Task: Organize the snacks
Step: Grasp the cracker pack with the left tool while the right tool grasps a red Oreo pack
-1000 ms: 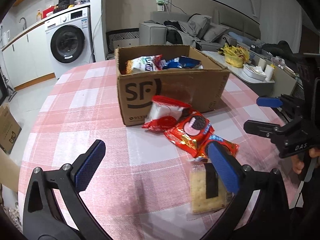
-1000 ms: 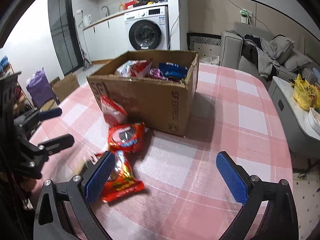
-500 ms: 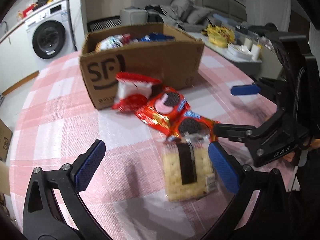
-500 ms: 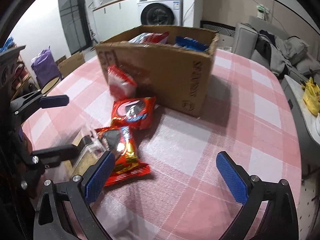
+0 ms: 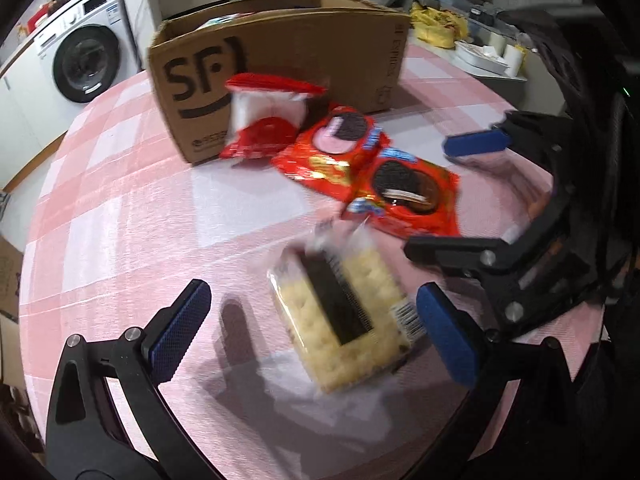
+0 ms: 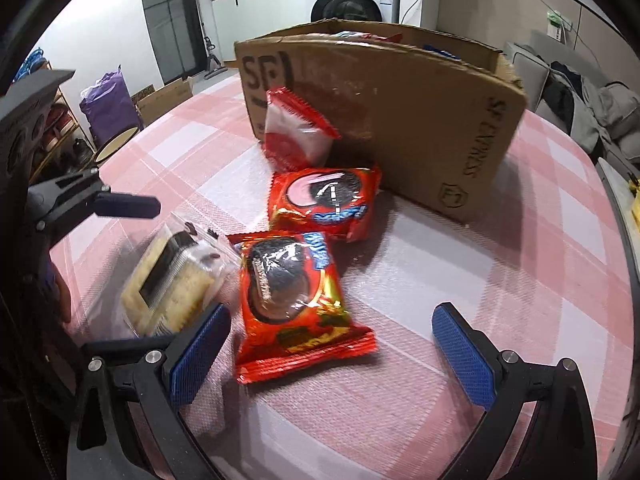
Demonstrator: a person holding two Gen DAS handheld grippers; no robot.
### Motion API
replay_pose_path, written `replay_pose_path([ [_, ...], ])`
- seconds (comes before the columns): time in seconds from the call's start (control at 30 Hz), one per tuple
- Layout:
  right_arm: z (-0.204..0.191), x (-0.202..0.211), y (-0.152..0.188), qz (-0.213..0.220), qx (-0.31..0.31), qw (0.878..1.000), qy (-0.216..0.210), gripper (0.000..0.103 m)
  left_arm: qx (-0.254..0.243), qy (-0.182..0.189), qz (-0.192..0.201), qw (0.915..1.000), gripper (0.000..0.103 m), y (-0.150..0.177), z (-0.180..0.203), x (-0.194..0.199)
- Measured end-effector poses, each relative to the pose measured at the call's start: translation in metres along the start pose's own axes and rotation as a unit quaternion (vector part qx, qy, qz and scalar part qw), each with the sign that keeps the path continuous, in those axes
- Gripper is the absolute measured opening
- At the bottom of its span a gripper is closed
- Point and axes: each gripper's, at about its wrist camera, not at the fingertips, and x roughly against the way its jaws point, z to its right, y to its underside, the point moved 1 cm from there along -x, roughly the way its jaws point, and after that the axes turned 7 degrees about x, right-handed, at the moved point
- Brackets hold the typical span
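A clear cracker pack (image 5: pixel 340 316) lies between the fingers of my open left gripper (image 5: pixel 312 332); it also shows in the right wrist view (image 6: pixel 172 284). My open right gripper (image 6: pixel 328 352) straddles the near red cookie pack (image 6: pixel 292 296), also seen in the left wrist view (image 5: pixel 408 196). A second red cookie pack (image 6: pixel 324 200) lies behind it. A red-and-white snack bag (image 6: pixel 296 132) leans on the cardboard box (image 6: pixel 400 116). The right gripper (image 5: pixel 460 196) shows at the right of the left wrist view.
The box (image 5: pixel 280 60) holds more snacks. The table has a pink checked cloth (image 6: pixel 480 280). A washing machine (image 5: pixel 84 60) stands beyond the table, with a sofa and side table at the far right.
Both grippers have moved forward and down toward the snacks. The cracker pack now lies between my left fingers and the near cookie pack between my right fingers.
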Motion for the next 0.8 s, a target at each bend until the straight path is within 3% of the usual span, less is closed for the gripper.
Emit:
replay_pose_path([
  [0.43, 0.012, -0.006, 0.001, -0.012, -0.026, 0.999, 0.022, 0.103, 0.017, -0.027, -0.014, 0.9994, 0.103, -0.007, -0.034, -0.003],
  [0.6, 0.009, -0.006, 0.0, -0.013, -0.015, 1.0, 0.024, 0.103, -0.002, -0.002, -0.065, 0.9979, 0.102, 0.004, -0.026, -0.011],
  [0.7, 0.007, -0.005, 0.001, -0.013, -0.015, 1.0, 0.022, 0.103, -0.009, 0.007, -0.058, 0.9983, 0.099, 0.004, -0.022, -0.009],
  [0.8, 0.005, -0.007, 0.001, -0.015, -0.014, 0.999, 0.025, 0.103, -0.021, 0.019, -0.044, 0.9986, 0.087, 0.004, -0.017, -0.006],
])
